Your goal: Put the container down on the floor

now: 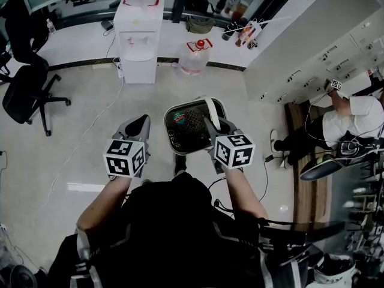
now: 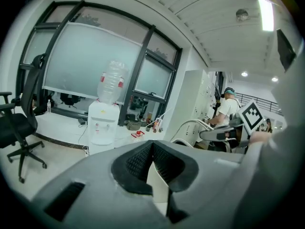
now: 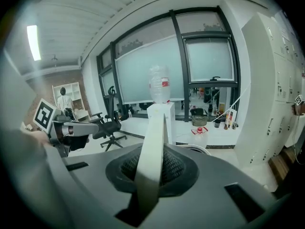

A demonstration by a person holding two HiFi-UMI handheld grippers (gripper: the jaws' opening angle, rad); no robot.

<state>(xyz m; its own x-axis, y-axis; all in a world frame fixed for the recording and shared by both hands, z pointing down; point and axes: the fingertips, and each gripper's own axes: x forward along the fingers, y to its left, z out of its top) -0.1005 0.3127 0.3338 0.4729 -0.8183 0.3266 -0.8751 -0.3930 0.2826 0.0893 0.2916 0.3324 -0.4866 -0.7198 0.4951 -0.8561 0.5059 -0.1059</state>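
Right hand-held gripper [image 3: 151,162]: clamped on the white handle [image 3: 156,128] of the container [image 1: 189,131], which hangs just ahead and below, apparently clear of the floor [image 1: 90,131]. Left hand-held gripper [image 2: 151,162]: jaws together, empty, just left of the container. Lowering falls to the right.

I hold the container [image 1: 191,138], a dark mesh basket with a white rim, above the floor by its handle [image 3: 151,161], pinched in my right gripper [image 1: 212,123].
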